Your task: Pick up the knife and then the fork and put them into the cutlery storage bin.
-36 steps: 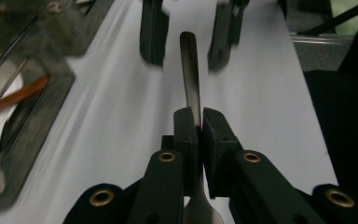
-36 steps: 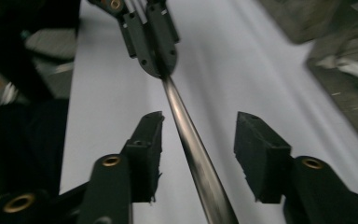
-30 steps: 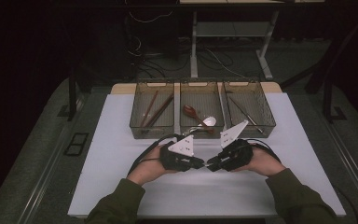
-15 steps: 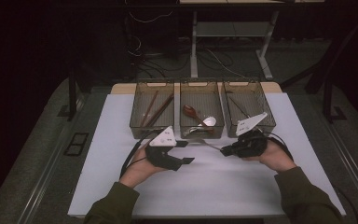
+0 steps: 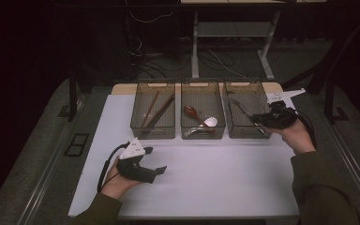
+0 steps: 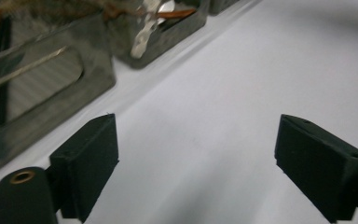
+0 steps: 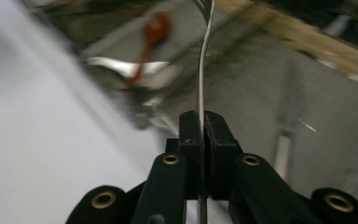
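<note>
Fork (image 7: 204, 60) is pinched edgewise between the right claw's (image 7: 203, 122) pads.

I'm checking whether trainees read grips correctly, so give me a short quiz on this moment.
1. Short answer: what is the right gripper clamped on?
2. True or false: the left gripper has its fingers shut on a spoon.
3. Multiple choice: in the high view, which bin holds the chopsticks? A left, B middle, C right.

Key
1. A metal fork, pinched by its handle.
2. False. Its fingers have just been opening and stand wide apart over the white table, with nothing between them.
3. A, the left bin.
</note>
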Tool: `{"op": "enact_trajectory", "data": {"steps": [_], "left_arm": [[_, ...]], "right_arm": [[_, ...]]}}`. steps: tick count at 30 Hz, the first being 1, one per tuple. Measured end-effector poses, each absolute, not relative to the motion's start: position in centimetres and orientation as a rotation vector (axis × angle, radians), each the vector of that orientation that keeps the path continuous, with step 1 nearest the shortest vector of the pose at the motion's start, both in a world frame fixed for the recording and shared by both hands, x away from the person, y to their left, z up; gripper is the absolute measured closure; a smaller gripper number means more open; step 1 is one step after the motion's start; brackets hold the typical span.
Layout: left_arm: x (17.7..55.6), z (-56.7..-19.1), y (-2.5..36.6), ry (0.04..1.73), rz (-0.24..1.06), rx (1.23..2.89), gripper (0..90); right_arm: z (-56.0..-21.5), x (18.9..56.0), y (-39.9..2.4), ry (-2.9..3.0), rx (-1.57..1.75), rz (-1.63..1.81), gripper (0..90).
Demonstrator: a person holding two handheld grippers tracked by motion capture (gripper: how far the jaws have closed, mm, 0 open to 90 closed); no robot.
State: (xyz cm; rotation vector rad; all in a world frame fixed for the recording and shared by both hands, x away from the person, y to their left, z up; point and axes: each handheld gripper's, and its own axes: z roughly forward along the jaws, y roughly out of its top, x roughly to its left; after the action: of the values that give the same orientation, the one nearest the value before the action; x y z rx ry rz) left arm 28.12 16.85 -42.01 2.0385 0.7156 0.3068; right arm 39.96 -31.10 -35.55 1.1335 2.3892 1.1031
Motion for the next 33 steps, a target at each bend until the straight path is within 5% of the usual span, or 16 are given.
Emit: {"op": "enact_trajectory", "data": {"steps": [12,17,21,33], "left_arm": [[27.1,-43.5,18.2,0.746,0.275,2.071,0.0],[27.2,-43.7,18.4,0.748,0.281,2.082,0.0],[27.2,-43.7,18.6,0.750,0.281,2.073,0.0],[27.0,-43.9,18.1,0.739,0.261,2.083,0.0]], "right_arm": [[-38.3,44.6,-31.6,2.324,1.369,0.943,85.4],[-38.5,44.6,-31.3,2.259,1.370,0.995,57.5],[-37.9,43.1,-31.4,2.220,1.339,1.087,44.0],[-37.8,35.6,-31.2,2.155,1.212,1.254,18.9]]}}
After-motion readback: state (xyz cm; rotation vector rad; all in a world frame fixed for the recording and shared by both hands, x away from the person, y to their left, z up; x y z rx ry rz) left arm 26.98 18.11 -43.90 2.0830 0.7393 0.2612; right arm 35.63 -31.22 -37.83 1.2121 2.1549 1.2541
